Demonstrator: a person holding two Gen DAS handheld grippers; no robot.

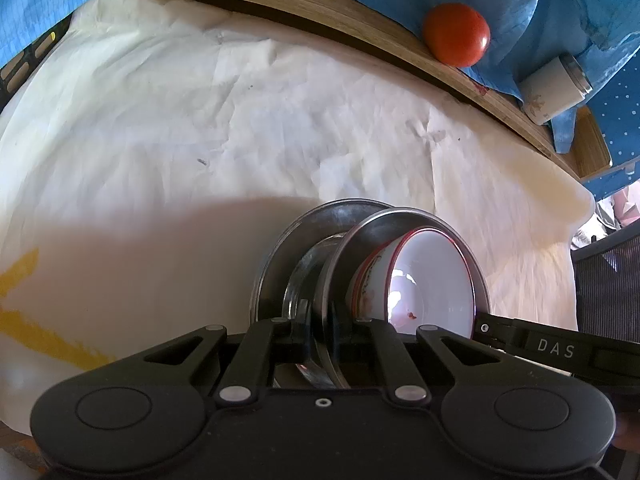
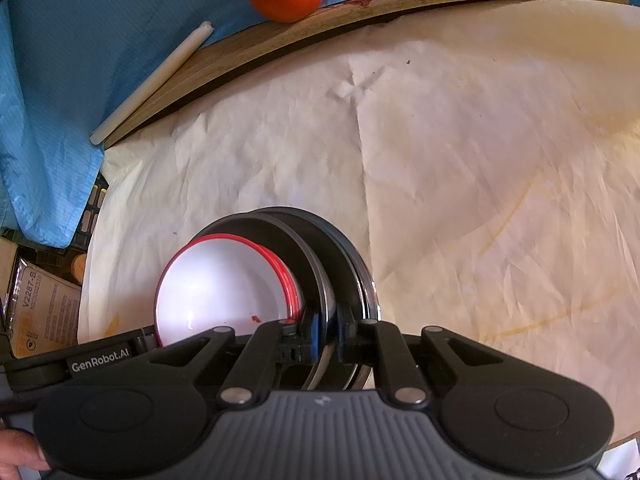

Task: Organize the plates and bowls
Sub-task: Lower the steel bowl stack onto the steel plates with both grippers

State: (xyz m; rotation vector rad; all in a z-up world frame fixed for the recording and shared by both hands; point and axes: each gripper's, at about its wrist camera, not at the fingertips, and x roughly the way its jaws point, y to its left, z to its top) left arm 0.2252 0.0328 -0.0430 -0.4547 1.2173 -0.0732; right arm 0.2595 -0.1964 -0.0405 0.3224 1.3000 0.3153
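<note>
Both grippers hold one stack of dishes on edge above the white paper-covered table. The stack is steel plates with a white red-rimmed bowl nested inside. My left gripper is shut on a steel plate rim. In the right wrist view the same steel plates and the white red-rimmed bowl show from the other side, and my right gripper is shut on the plate rims. The right gripper's body shows in the left wrist view, the left gripper's body in the right.
A wooden board edge runs along the back under a blue cloth. On it lie a red tomato, a white stick and a white cylinder. Cardboard boxes stand at the left.
</note>
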